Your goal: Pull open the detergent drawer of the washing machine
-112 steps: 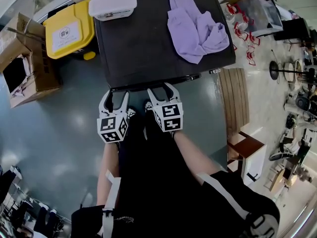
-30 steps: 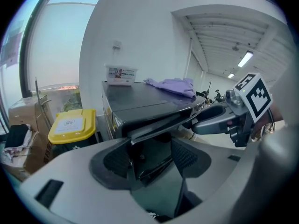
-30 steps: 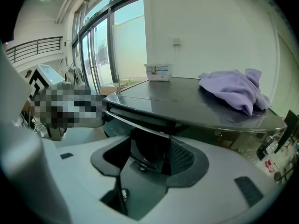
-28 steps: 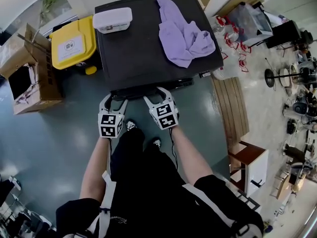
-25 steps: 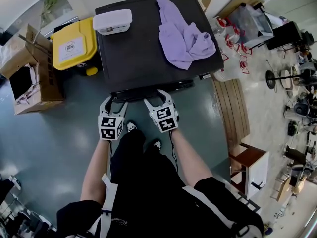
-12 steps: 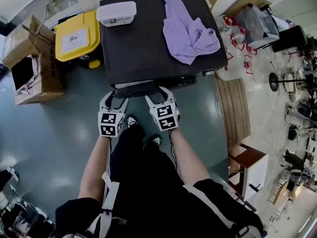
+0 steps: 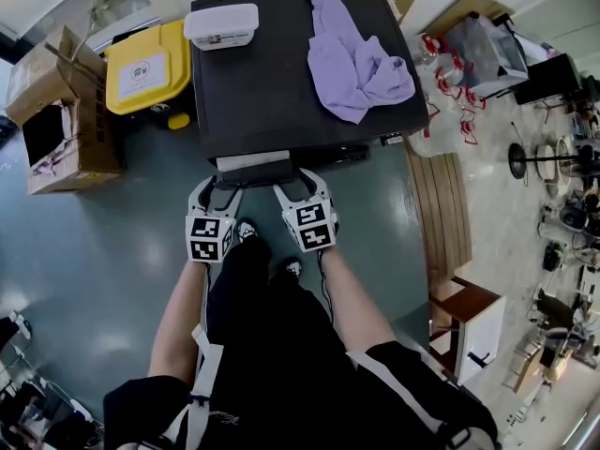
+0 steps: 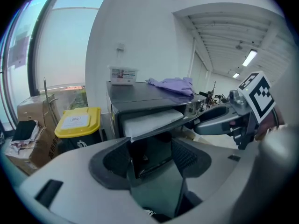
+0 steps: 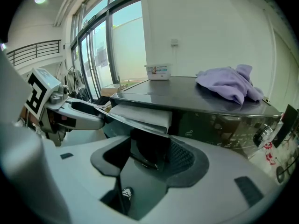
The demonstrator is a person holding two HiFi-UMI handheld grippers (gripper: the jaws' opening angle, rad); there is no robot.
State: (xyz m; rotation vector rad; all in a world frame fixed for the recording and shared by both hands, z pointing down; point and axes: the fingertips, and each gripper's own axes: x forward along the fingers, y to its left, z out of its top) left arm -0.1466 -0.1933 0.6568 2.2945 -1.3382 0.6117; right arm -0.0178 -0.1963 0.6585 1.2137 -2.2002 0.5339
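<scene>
The black washing machine (image 7: 272, 101) stands in front of me, seen from above. Its detergent drawer (image 7: 253, 161) sticks out a short way from the front at the left, its pale top showing (image 8: 152, 120) (image 9: 140, 115). My left gripper (image 7: 217, 186) is at the drawer's left end and my right gripper (image 7: 297, 182) at its right end. Both have their jaws spread. In the left gripper view (image 8: 150, 155) and the right gripper view (image 9: 149, 155) the dark drawer front fills the gap between the pads. Whether a finger touches it is hidden.
A purple cloth (image 7: 356, 64) and a white lidded box (image 7: 221, 24) lie on the machine's top. A yellow-lidded bin (image 7: 142, 64) and a cardboard box (image 7: 56, 111) stand to the left. A wooden bench (image 7: 441, 204) and clutter are at the right.
Over the last second the drawer has slid out of the machine's front, its pale top now showing. Both grippers have stayed at its front edge, drawing back slightly toward me.
</scene>
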